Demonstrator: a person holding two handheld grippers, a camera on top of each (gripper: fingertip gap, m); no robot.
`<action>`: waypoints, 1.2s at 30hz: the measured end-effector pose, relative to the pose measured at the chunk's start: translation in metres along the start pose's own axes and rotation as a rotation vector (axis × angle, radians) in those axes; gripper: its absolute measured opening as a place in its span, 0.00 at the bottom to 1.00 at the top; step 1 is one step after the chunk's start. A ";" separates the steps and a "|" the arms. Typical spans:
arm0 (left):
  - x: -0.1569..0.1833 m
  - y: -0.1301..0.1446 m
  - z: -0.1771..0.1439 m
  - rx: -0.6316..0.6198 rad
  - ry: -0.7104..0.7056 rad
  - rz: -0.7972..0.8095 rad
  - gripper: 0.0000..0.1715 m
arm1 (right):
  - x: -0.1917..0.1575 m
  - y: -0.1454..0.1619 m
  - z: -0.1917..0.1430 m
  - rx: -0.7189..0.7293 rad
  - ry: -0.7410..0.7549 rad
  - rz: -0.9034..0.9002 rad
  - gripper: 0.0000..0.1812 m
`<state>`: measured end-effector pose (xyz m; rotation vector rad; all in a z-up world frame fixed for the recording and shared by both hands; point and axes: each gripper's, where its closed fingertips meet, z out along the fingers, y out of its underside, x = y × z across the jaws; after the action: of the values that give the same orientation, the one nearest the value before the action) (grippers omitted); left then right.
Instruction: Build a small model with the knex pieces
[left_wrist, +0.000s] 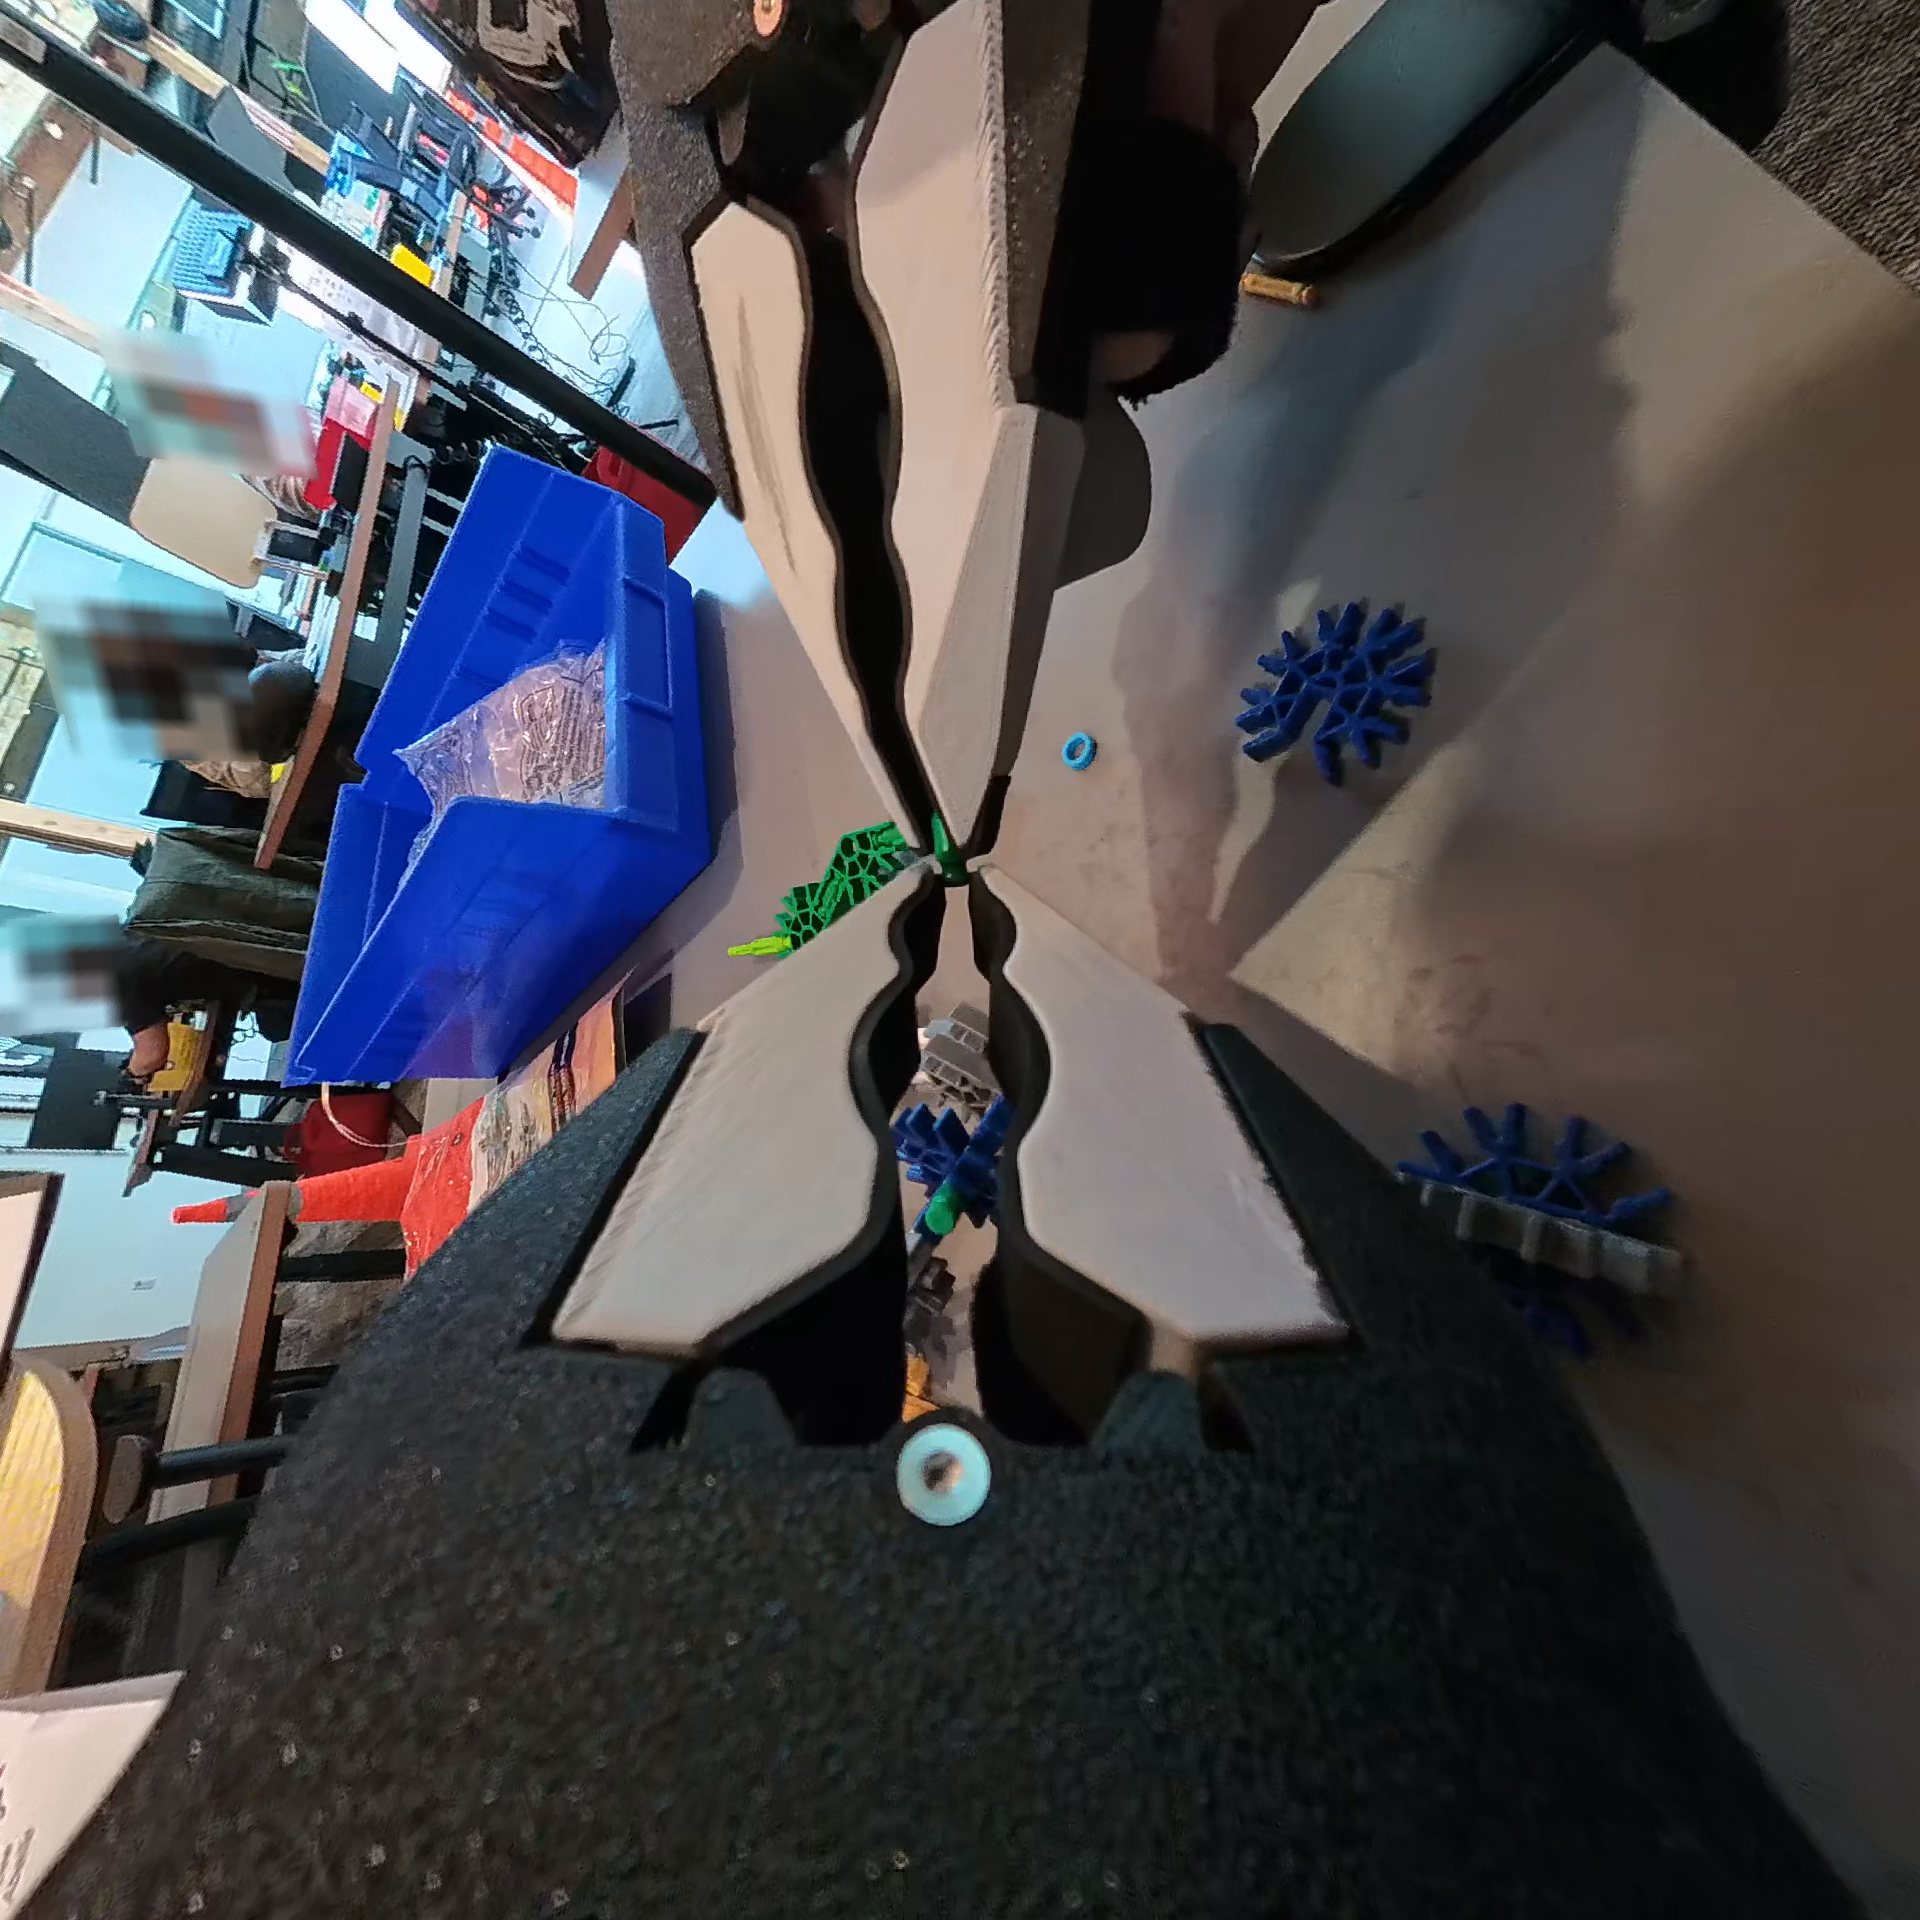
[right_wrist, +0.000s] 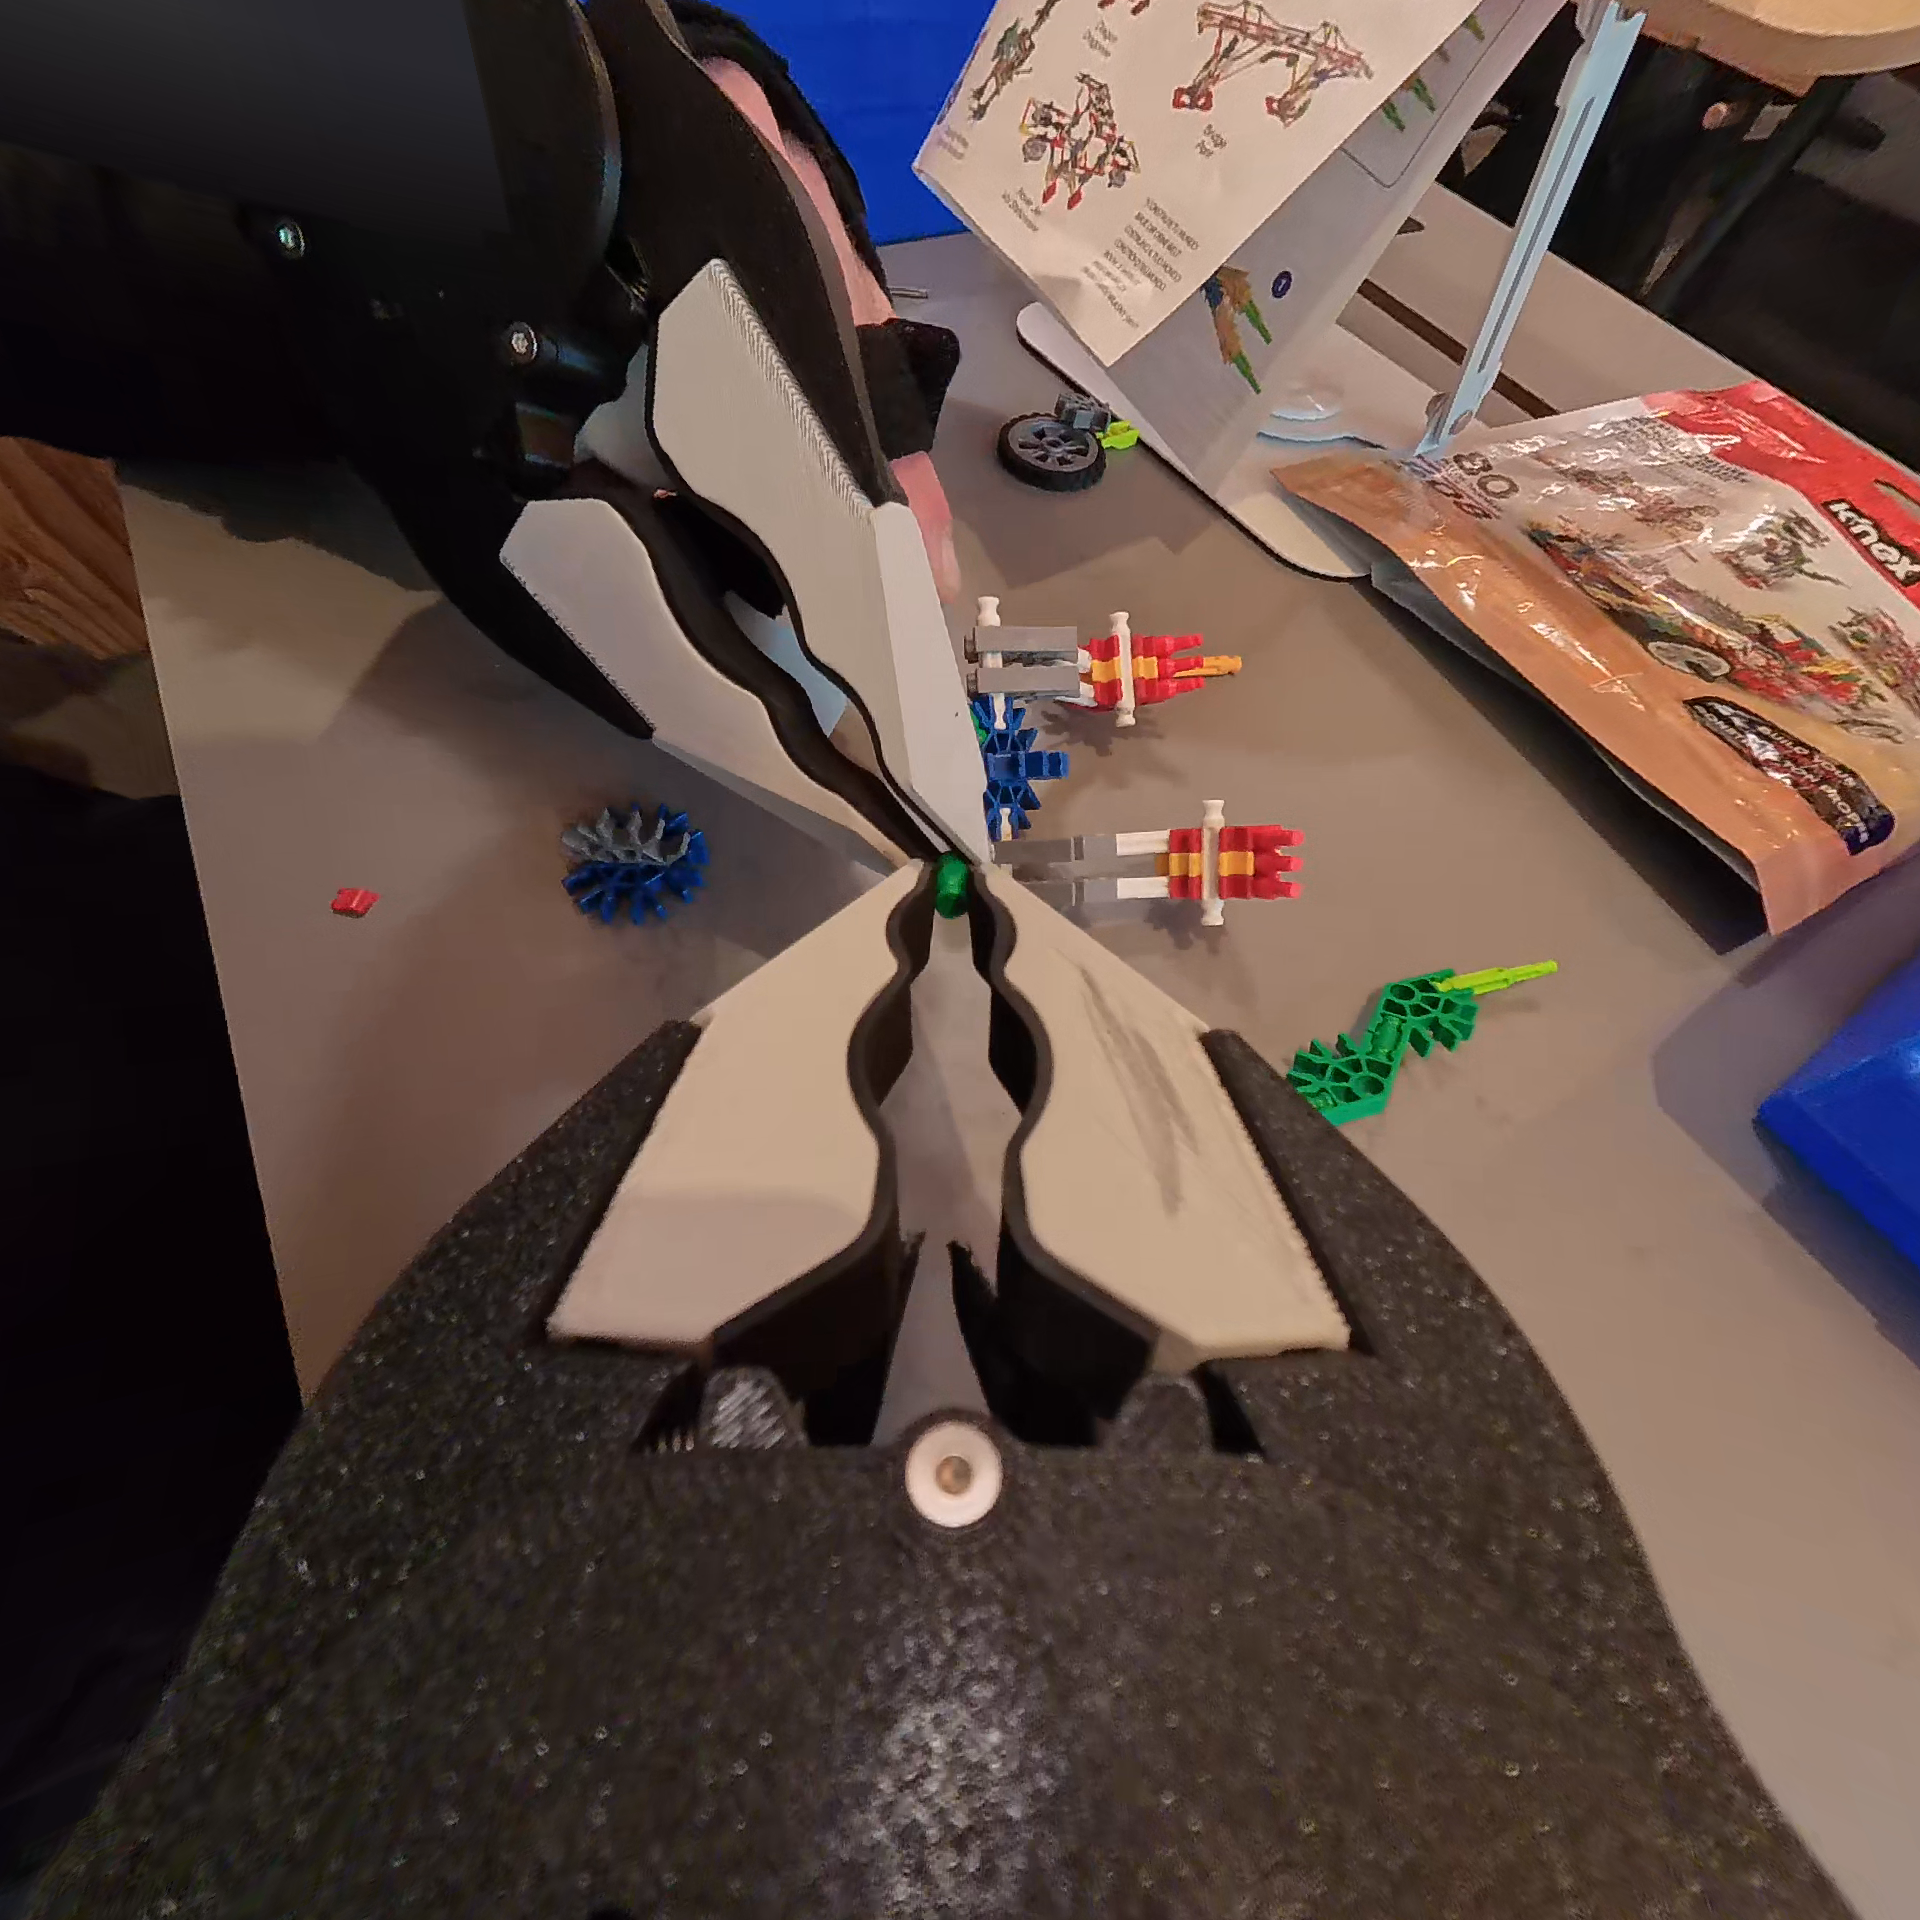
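Note:
My left gripper (left_wrist: 948, 883) and my right gripper (right_wrist: 951, 885) meet tip to tip above the grey table (right_wrist: 1455, 1299). Both are shut on one short green rod (left_wrist: 943, 847), which also shows in the right wrist view (right_wrist: 948, 885). In the left wrist view the right gripper (left_wrist: 940, 826) comes down from the top. In the right wrist view the left gripper (right_wrist: 935, 850) comes in from the upper left, with a gloved hand behind it. Most of the rod is hidden by the fingertips.
On the table lie blue snowflake connectors (left_wrist: 1340, 691), a grey-and-blue pair (right_wrist: 636, 862), a small blue ring (left_wrist: 1081, 748), a green connector chain (right_wrist: 1382, 1039), two red-white-yellow assemblies (right_wrist: 1195, 873), a wheel (right_wrist: 1051, 447), a small red piece (right_wrist: 355, 901), a booklet (right_wrist: 1195, 156), a printed bag (right_wrist: 1662, 623) and a blue bin (left_wrist: 520, 779). The grippers are tip to tip, or close to it.

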<state>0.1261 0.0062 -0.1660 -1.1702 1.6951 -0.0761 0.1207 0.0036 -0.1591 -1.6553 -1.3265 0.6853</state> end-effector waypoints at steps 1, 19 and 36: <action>0.000 0.000 0.000 0.000 0.003 -0.002 0.02 | 0.000 0.000 0.000 0.001 0.000 0.001 0.03; -0.003 -0.003 -0.004 0.022 0.014 -0.040 0.02 | 0.000 -0.004 -0.004 0.032 -0.012 0.018 0.03; -0.020 0.036 -0.026 -0.135 0.044 -0.123 0.32 | 0.007 0.002 0.005 0.019 0.009 0.050 0.03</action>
<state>0.0828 0.0280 -0.1599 -1.3820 1.6870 -0.0644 0.1193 0.0121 -0.1627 -1.6794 -1.2714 0.7172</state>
